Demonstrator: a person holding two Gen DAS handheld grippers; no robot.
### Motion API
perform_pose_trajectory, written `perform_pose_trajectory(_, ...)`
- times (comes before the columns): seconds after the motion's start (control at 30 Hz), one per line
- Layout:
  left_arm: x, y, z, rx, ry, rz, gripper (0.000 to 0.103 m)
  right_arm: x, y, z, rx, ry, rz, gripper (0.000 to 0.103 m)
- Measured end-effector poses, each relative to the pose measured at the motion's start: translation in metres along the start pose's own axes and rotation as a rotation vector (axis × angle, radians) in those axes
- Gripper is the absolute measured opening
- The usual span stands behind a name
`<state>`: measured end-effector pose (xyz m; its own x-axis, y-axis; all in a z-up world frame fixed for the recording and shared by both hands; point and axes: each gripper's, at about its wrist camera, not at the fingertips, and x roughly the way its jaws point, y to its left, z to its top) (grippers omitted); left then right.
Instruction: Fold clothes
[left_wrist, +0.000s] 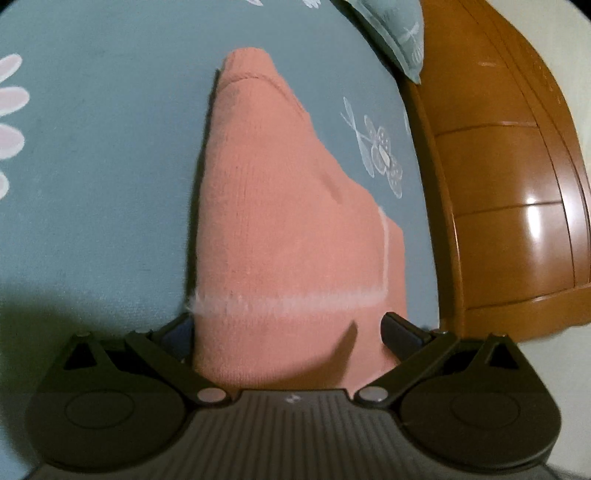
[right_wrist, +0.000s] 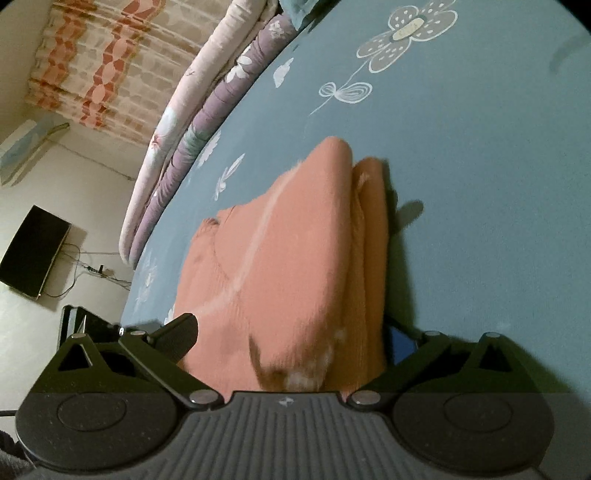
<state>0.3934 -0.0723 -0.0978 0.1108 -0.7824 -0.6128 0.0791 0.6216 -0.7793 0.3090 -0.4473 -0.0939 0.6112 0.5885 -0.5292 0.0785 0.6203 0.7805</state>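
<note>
You have one pink knitted garment (left_wrist: 280, 221) at the frame centre, and two grippers — left gripper (left_wrist: 291, 328), right gripper (right_wrist: 291, 332). One pillow (left_wrist: 395, 33) upper right; two rolled quilts (right_wrist: 207, 96) upper left — one dark screen (right_wrist: 31, 251).

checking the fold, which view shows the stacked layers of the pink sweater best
The right wrist view: the pink sweater shows its side, with folded layers stacked along the right edge. The left wrist view shows only its flat top face and a pale stripe, no layers.
</note>
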Motion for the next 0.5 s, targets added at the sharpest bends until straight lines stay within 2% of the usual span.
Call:
perform_pose_trajectory(0.23, 0.021, -0.018, 0.025, 0.059, -0.004, 0.053, 0.102, 0.008, 0.002, 0.001, -0.011, 0.015, 0.016, 0.103)
perform_pose_trajectory(0.37, 0.017, -0.015, 0.020, 0.045, -0.006, 0.035, 0.102, 0.013, 0.002, 0.006, 0.004, 0.005, 0.023, 0.103)
perform_pose_trajectory(0.5, 0.013, -0.010, 0.009, 0.033, 0.004, 0.019, 0.102, 0.013, 0.003, -0.004, 0.025, 0.000, 0.030, 0.103)
